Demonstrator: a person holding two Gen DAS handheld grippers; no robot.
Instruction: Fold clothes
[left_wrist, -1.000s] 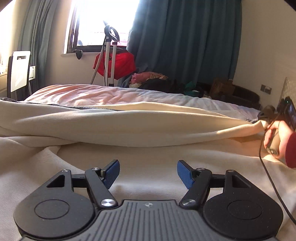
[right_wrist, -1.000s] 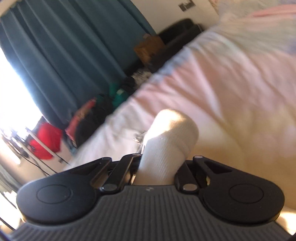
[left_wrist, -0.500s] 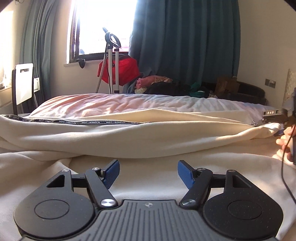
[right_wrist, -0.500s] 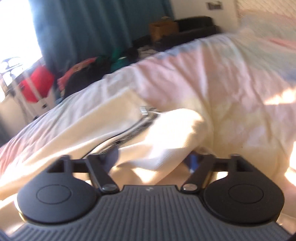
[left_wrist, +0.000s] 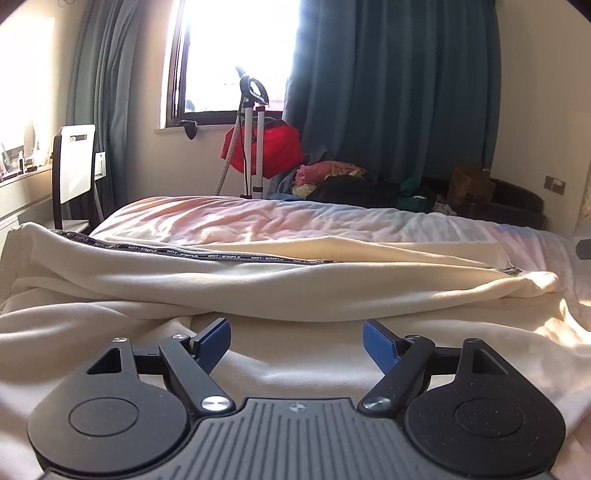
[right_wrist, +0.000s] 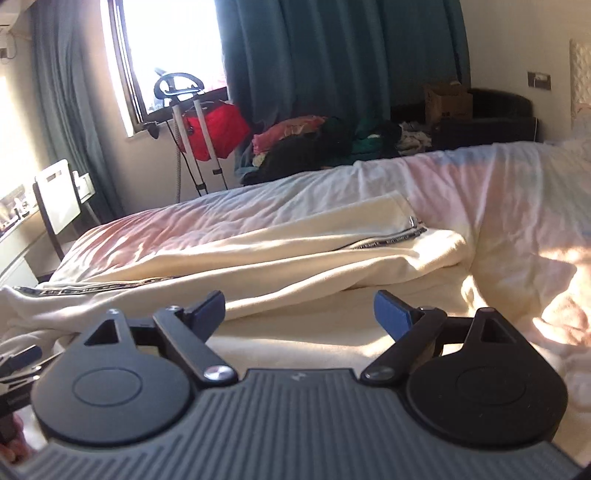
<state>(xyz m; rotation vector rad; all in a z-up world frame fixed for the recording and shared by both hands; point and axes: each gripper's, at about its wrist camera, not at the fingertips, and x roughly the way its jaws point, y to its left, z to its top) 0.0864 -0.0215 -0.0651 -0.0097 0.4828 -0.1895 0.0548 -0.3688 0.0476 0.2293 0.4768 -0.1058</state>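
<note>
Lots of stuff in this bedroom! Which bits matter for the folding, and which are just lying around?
Part of the job: cream garment, left gripper, right gripper, both open.

Just lying about: red bag, heap of clothes, chair, cardboard box.

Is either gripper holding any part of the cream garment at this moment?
No. The left gripper and right gripper are both open, fingers spread above the cream garment lying on the bed. Nothing is held.

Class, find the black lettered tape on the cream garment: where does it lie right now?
In the left wrist view the lettered tape runs across the cream garment on the bed, beyond the open left tongs, from left edge toward right.
</note>
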